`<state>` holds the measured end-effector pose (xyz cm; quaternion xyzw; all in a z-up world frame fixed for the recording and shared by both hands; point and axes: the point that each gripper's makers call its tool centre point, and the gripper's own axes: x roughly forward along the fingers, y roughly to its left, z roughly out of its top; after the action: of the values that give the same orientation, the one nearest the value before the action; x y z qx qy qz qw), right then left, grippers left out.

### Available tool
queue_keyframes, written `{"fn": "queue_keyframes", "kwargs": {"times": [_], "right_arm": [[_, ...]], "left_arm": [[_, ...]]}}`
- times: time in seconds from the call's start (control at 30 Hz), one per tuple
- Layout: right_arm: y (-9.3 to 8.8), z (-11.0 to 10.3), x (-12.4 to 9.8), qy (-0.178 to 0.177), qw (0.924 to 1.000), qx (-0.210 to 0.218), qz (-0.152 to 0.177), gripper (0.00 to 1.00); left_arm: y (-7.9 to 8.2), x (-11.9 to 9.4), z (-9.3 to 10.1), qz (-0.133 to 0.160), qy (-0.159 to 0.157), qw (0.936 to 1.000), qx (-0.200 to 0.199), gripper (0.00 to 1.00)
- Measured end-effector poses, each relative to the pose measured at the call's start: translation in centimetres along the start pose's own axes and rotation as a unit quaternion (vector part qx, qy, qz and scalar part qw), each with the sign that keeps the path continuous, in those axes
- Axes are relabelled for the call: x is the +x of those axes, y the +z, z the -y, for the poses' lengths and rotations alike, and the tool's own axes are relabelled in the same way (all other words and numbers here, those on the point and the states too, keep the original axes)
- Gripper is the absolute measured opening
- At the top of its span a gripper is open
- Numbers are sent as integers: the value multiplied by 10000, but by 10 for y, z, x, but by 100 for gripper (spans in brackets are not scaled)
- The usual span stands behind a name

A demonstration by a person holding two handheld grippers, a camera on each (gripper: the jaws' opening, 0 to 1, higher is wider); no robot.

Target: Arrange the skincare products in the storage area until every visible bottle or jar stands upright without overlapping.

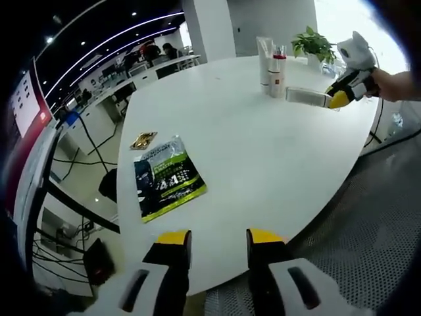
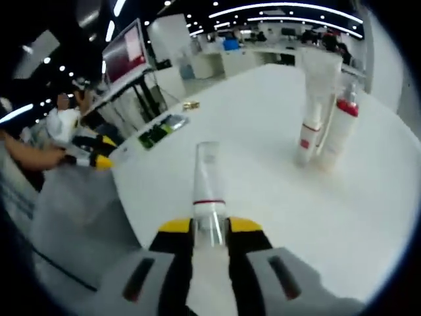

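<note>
Left gripper view: left gripper spread, nothing held, at white table edge. Tube is held level by right gripper.
Right gripper view: tube pinched, long axis pointing away, beside standing bottles.

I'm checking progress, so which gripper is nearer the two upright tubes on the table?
Right. The right gripper holds a tube just beside the upright tubes. The left gripper hangs open at the table's opposite edge, far from them.
</note>
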<state>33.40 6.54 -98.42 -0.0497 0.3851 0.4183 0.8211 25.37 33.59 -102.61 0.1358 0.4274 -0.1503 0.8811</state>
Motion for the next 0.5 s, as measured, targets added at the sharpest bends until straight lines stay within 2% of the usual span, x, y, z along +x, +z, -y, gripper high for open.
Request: {"fn": "queue_keyframes", "kwargs": {"times": [0.07,0.1,0.17,0.2,0.23,0.27,0.3,0.33,0.37,0.4,0.43,0.47,0.5], "right_arm": [[9,-7,-2,65,10000,-8,48,17],[15,-13,-3,119,9999,-9,65,17],[24,-24,-3,275,9995,-50,108,17],[32,-34,-2,432,9988,-132,200,17],[36,-40,-2,523,9982,-192,216,17],[40,-47,-1,617,9975,-251,231,17],[44,-54,0,706,9967,-320,243,17],[48,-60,2,780,9957,-405,276,17],[54,-67,4,845,9950,-452,288,17],[60,-75,5,966,9936,-498,311,17],[65,-80,6,1028,9928,-491,355,17],[71,-88,8,1113,9917,-501,399,17],[75,-93,9,1197,9907,-522,395,17]], "left_arm": [[6,-2,4,120,-35,9999,-24,38],[14,-4,8,285,-140,9995,86,38],[21,-8,9,343,-111,9991,235,42],[24,-11,7,343,-27,9985,429,47],[32,-20,3,382,261,9980,434,51],[42,-26,5,557,327,9973,337,52],[55,-34,12,867,269,9959,50,52],[67,-42,18,1180,199,9924,-296,52],[82,-54,24,1570,142,9842,-806,53],[89,-62,29,1781,78,9773,-1140,54],[95,-72,38,2019,-89,9648,-1681,55],[98,-80,49,2168,-329,9521,-2130,56],[97,-84,57,2165,-471,9478,-2293,61]]}}
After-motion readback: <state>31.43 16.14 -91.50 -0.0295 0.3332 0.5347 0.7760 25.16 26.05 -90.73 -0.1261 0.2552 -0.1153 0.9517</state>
